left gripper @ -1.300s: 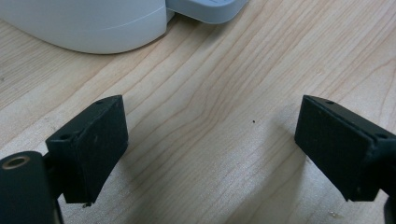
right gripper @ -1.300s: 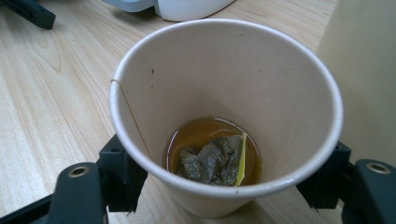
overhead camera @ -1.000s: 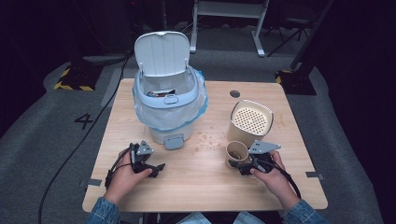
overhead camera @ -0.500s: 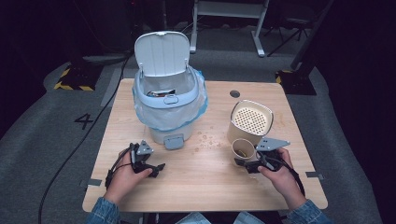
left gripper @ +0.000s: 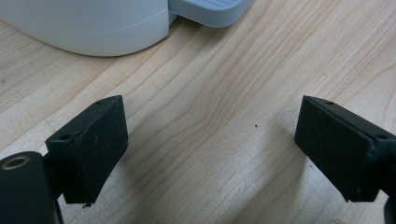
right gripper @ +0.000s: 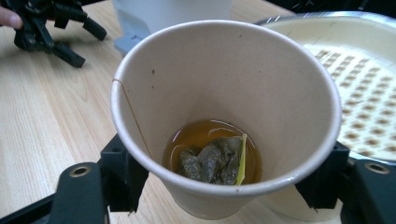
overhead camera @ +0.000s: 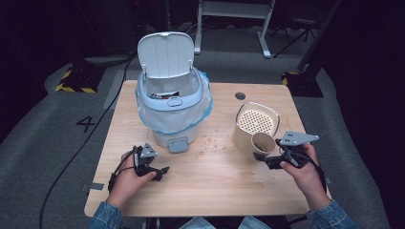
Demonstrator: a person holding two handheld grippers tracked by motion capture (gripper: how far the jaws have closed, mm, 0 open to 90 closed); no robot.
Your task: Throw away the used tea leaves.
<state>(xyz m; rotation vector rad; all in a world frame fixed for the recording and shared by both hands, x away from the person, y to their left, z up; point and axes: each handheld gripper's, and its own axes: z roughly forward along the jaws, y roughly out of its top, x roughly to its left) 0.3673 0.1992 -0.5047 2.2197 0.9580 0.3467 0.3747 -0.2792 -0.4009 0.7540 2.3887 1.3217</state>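
A paper cup [overhead camera: 263, 142] [right gripper: 224, 93] with a little brown tea and a soggy tea bag [right gripper: 210, 161] in it is lifted off the table, with my right gripper [overhead camera: 267, 155] [right gripper: 224, 175] shut on its sides. Behind it stands a beige strainer container [overhead camera: 258, 121] [right gripper: 369, 93] with a perforated top. A white pedal bin [overhead camera: 172, 100] with a plastic liner stands at the back left, lid up. My left gripper [overhead camera: 155, 169] [left gripper: 210, 149] rests on the wood in front of the bin, jaws open and nothing between them.
The bin's grey pedal [overhead camera: 178, 144] [left gripper: 210, 9] sticks out toward the left gripper. Crumbs [overhead camera: 212, 143] lie scattered on the wooden table [overhead camera: 215, 191] between bin and strainer. A cable hole [overhead camera: 240, 96] sits near the table's far edge.
My right gripper has risen and shifted right with the cup, which has left the table beside the strainer. The left gripper has stayed put.
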